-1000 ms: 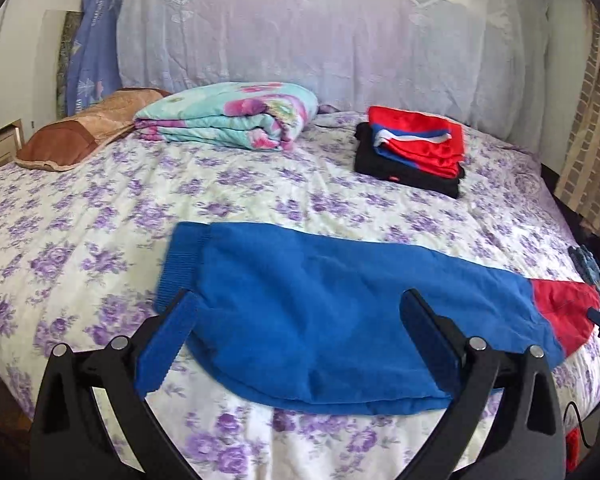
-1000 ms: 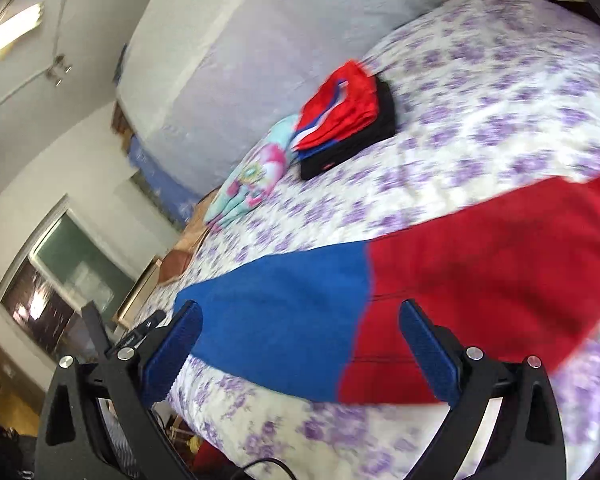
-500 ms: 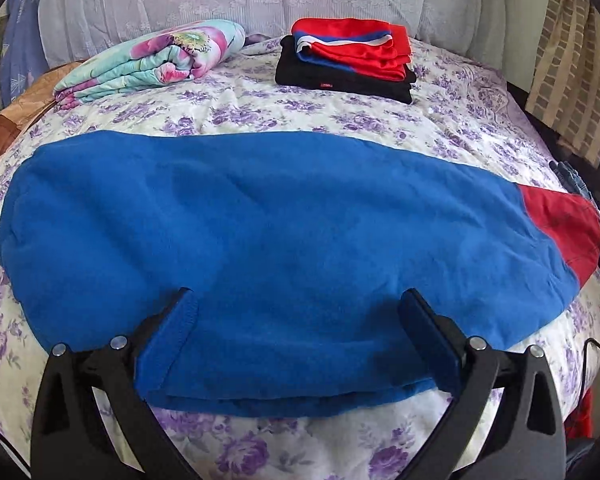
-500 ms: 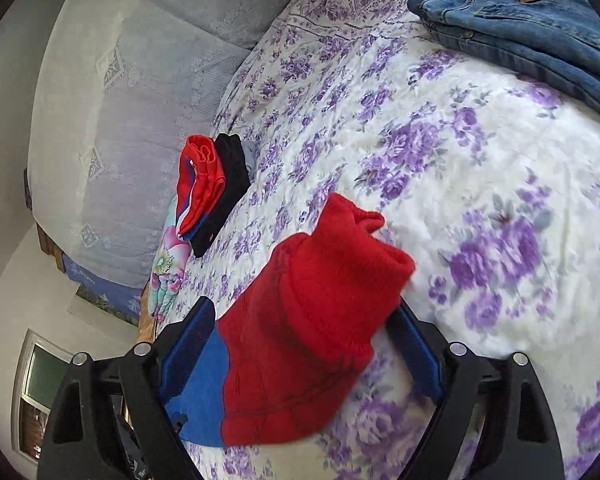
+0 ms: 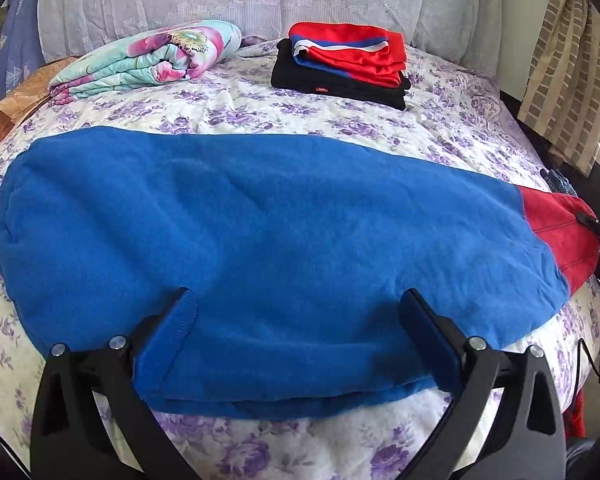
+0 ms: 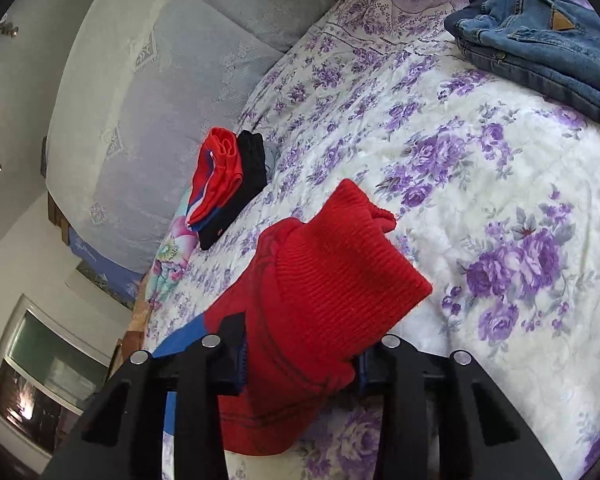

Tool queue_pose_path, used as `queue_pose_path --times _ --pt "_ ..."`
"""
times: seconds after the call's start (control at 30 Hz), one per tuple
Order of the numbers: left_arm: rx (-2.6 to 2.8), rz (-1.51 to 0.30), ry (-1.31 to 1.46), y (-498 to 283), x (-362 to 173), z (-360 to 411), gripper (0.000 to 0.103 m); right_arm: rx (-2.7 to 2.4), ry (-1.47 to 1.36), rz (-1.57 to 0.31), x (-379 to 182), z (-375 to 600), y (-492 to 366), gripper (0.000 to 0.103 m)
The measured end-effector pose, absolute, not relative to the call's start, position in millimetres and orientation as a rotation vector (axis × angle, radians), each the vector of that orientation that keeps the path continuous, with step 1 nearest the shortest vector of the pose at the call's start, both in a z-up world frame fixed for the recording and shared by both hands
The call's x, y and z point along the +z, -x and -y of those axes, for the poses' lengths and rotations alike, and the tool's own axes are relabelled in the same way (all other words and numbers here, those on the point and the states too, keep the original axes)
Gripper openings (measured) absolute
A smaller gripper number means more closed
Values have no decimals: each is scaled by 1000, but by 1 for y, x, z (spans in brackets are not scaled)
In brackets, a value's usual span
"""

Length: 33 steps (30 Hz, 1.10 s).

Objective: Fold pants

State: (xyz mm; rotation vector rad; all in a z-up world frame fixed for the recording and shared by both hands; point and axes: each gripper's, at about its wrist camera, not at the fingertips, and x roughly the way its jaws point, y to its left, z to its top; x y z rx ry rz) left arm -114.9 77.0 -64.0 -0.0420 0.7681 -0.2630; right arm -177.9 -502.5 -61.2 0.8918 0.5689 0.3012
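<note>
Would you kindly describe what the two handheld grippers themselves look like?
Both the left gripper and right gripper share one build: matte black angular plastic frames with triangular cut-outs, silver round bolt heads, and two fingers lined with blue pads. No markings visible.

Bright, soft daylight fills both views, sharp throughout, with strong fisheye bending and dark vignetted corners.
</note>
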Motion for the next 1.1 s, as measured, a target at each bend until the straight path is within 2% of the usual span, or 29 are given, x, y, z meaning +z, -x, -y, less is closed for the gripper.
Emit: queue_pose_path --times 0.03,0.13,0.2,0.23,0.27,0.33,0.43,0.57,0.7,0.83,0.9,0.97,1.1 --pt "-266 -768 43 115 -64 -77 99 321 -917 -554 -62 504 179 64" --pt "-278 -762 51 116 -64 -80 99 317 -938 -557 -63 506 181 66" --pt "-291 -758 63 117 -63 -83 99 309 -931 -566 -63 506 183 63" --pt "-299 -756 73 118 -63 -85 99 288 -922 -573 -64 506 185 54" --pt "-306 -755 84 118 -62 -88 99 265 -922 -571 -67 507 188 38" --pt "-306 -752 100 119 -59 -94 99 250 -954 -558 -73 510 193 24" --pt "-255 -727 104 124 -52 -107 99 219 -916 -527 -59 501 195 20" --pt "-200 -668 156 131 -37 -137 99 224 -747 -469 -6 463 194 19" --pt "-171 -629 239 135 -25 -170 99 293 -495 -469 44 384 183 19" --pt "-189 -627 320 137 -20 -193 99 372 -180 -529 50 267 162 19" --pt "-185 -623 335 139 -18 -197 99 445 -12 -604 33 206 154 25" --pt "-155 -612 320 142 -14 -197 99 572 41 -655 15 166 158 56" --pt "-143 -580 301 150 -5 -199 99 664 9 -635 16 168 182 56"
